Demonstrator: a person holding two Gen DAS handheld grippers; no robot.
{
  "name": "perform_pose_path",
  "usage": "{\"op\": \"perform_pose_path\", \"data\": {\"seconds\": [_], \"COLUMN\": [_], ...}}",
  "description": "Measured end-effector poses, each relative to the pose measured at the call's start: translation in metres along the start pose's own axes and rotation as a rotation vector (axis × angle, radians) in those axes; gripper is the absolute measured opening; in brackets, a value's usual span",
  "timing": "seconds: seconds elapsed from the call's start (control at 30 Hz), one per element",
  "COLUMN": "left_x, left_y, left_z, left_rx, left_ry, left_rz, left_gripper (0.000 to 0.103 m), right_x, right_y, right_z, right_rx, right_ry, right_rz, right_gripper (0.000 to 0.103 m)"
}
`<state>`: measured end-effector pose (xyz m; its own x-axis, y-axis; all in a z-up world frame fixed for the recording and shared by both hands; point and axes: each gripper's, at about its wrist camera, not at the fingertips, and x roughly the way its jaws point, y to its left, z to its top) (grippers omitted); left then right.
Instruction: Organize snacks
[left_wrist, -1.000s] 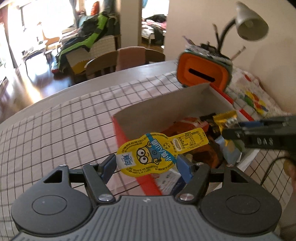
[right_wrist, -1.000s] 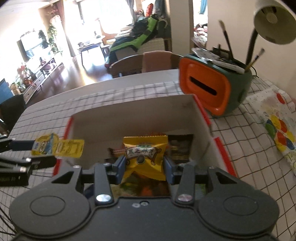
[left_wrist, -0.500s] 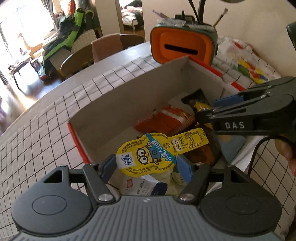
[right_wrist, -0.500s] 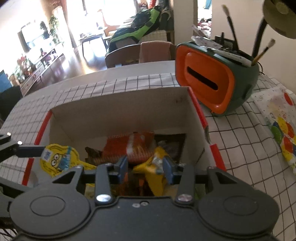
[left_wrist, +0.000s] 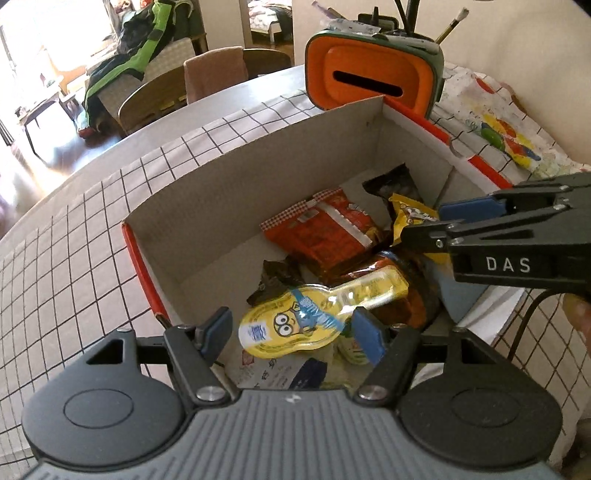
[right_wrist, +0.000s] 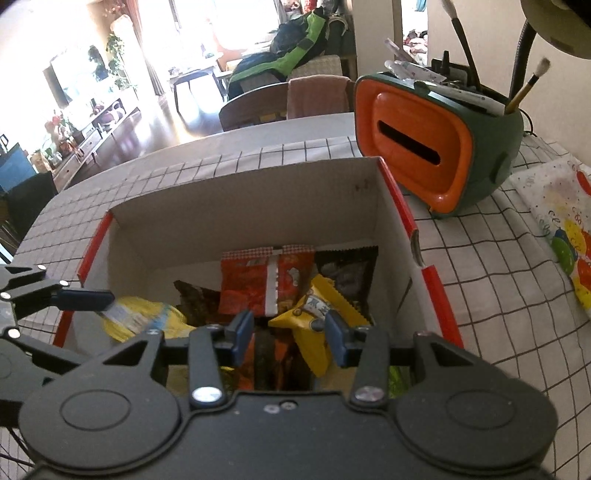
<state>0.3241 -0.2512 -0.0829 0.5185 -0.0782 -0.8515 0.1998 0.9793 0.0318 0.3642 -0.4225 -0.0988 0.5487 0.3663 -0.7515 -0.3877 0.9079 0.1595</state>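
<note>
Left gripper (left_wrist: 291, 328) spread wide over cardboard box (left_wrist: 229, 177); minion pouch (left_wrist: 317, 314) loose between fingers, long axis toward 2 o'clock. Right gripper (right_wrist: 290, 330) also parted, yellow packet (right_wrist: 317, 314) just ahead, 12 o'clock. Left nearer pouch.

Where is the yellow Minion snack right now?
The Minion snack lies in the box, at its near left in the left wrist view, between the open left gripper fingers, beside the red packet.

Both grippers' jaws apart.
</note>
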Motion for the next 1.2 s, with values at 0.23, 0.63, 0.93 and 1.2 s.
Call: {"op": "perform_pose_path", "data": {"seconds": [0.23,0.63,0.93,1.2], "left_x": [-0.017,-0.061,-0.092,-0.117], "left_y": [0.001,0.004,0.011,0.029], "left_z": [-0.004,-0.018,-0.035,-0.052], "left_rx": [-0.023,-0.065,-0.063,-0.084], "left_ry": [-0.049,-0.133,-0.197,-0.247], "left_rz": [-0.018,-0.004,-0.031,-0.077], "left_gripper": [0.076,0.080,0.082,0.085], "right_x": [-0.016,-0.059,-0.092,-0.118], "right_y": [0.000,0.012,0.035,0.060], "right_z": [-0.006,-0.017,-0.031,-0.041], "right_rx": [0.019,0.007,-0.007,0.032], "right_ry": [-0.026,-0.111,-0.178,-0.230], "right_rz": [0.022,0.032,0.014,-0.033], "right_gripper": [0.047,0.080,0.093,0.102]}}
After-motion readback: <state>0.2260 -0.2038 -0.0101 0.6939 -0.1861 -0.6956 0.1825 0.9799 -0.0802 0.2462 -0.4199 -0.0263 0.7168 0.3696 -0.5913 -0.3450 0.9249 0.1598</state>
